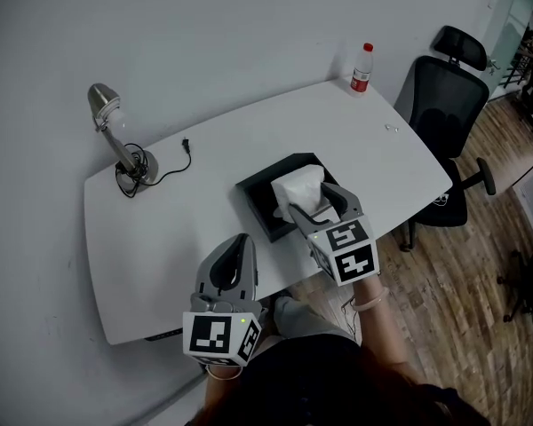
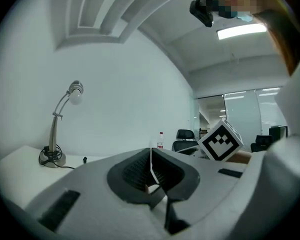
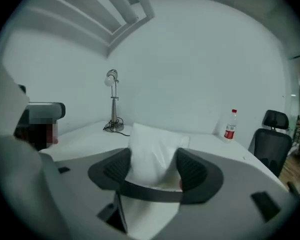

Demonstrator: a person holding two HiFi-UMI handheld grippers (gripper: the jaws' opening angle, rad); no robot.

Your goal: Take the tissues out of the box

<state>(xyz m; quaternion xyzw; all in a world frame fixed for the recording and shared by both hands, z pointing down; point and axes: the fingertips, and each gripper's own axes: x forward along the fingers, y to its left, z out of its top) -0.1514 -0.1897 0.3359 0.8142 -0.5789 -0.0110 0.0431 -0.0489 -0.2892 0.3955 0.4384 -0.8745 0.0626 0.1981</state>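
Note:
A black tissue box (image 1: 259, 204) lies open on the white table (image 1: 160, 238), towards its front edge. My right gripper (image 1: 312, 201) (image 3: 152, 168) is shut on a thick white wad of tissues (image 1: 298, 190) (image 3: 151, 151), which stands up between the pads just over the box. The box's inside is hidden behind the tissues and the gripper. To the left, over the table's front edge, my left gripper (image 1: 241, 242) (image 2: 151, 170) is shut. Only a thin white sliver shows between its pads, and I cannot tell what that is.
A desk lamp (image 1: 115, 140) (image 3: 112, 101) with its cable (image 1: 179, 153) stands at the table's back left. At the far right corner is a red-labelled bottle (image 1: 361, 67) (image 3: 231, 124). A black office chair (image 1: 444, 122) stands to the right on the wood floor.

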